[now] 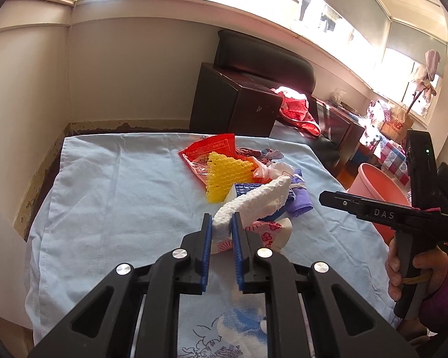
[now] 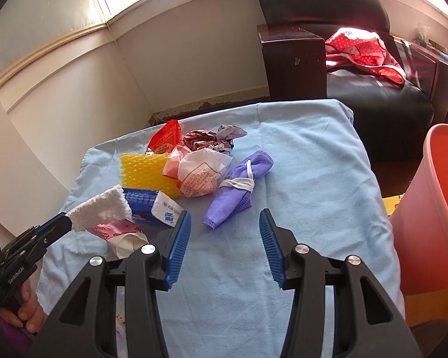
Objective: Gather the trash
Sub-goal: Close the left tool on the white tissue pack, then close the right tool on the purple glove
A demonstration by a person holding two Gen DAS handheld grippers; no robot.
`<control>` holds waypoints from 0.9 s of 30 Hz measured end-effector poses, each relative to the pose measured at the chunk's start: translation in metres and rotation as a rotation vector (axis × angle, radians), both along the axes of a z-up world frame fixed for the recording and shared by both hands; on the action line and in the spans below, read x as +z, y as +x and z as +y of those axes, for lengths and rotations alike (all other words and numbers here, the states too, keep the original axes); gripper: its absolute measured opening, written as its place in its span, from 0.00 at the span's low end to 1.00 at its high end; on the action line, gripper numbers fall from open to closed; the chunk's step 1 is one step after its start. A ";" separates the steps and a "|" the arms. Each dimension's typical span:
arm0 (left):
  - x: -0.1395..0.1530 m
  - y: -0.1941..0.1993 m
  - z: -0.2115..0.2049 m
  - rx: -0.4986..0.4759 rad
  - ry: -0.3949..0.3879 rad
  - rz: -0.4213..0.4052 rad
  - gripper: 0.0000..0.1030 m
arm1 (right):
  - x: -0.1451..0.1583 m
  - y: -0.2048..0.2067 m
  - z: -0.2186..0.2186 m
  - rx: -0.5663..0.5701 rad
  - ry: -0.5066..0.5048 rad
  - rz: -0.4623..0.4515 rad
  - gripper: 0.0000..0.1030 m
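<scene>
A heap of trash lies on the light blue cloth (image 2: 298, 164). My left gripper (image 1: 221, 222) is shut on the near end of a white foam net sleeve (image 1: 254, 200), which curves away over a blue packet (image 1: 248, 189). From the right wrist view the same white foam sleeve (image 2: 100, 210) sits in the left gripper (image 2: 67, 220) at the left. My right gripper (image 2: 225, 219) stands open above the cloth, nothing between its fingers, just short of a purple mask (image 2: 239, 188). A yellow foam net (image 2: 145, 173), red wrapper (image 2: 164, 138) and crumpled white bag (image 2: 201, 176) lie behind.
A pink bin (image 2: 430, 208) stands off the cloth's right edge. A dark armchair (image 2: 358, 68) with red dotted fabric sits behind. A pink-patterned packet (image 2: 119, 232) lies under the foam sleeve. Walls close in at the left and back.
</scene>
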State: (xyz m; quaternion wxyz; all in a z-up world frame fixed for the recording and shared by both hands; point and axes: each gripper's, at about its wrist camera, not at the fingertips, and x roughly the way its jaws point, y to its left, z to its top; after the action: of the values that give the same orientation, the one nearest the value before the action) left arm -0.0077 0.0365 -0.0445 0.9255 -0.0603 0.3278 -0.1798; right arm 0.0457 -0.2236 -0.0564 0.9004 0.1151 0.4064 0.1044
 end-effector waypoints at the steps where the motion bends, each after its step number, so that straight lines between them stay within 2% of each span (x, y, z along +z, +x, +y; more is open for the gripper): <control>1: 0.000 -0.001 0.002 0.005 -0.004 0.000 0.12 | -0.003 0.004 0.002 -0.006 -0.002 0.011 0.47; 5: 0.001 -0.005 0.008 0.019 -0.019 0.004 0.12 | -0.012 0.018 0.006 -0.021 0.007 0.052 0.46; 9: 0.003 -0.005 0.008 0.026 -0.027 0.003 0.12 | -0.019 0.023 0.010 -0.028 0.017 0.083 0.27; 12: 0.003 -0.006 0.007 0.024 -0.026 0.001 0.12 | -0.022 0.023 0.011 -0.029 0.035 0.093 0.20; 18: 0.007 -0.011 0.002 0.025 -0.027 -0.008 0.12 | -0.018 0.017 0.008 -0.028 0.037 0.073 0.14; 27: 0.018 -0.022 -0.010 0.026 -0.018 -0.038 0.12 | 0.005 -0.018 -0.009 -0.041 0.051 -0.005 0.12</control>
State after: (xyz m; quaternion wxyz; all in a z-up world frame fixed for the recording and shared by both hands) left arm -0.0296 0.0267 -0.0270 0.9332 -0.0693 0.3078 -0.1719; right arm 0.0279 -0.2329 -0.0519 0.9002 0.1461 0.3988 0.0965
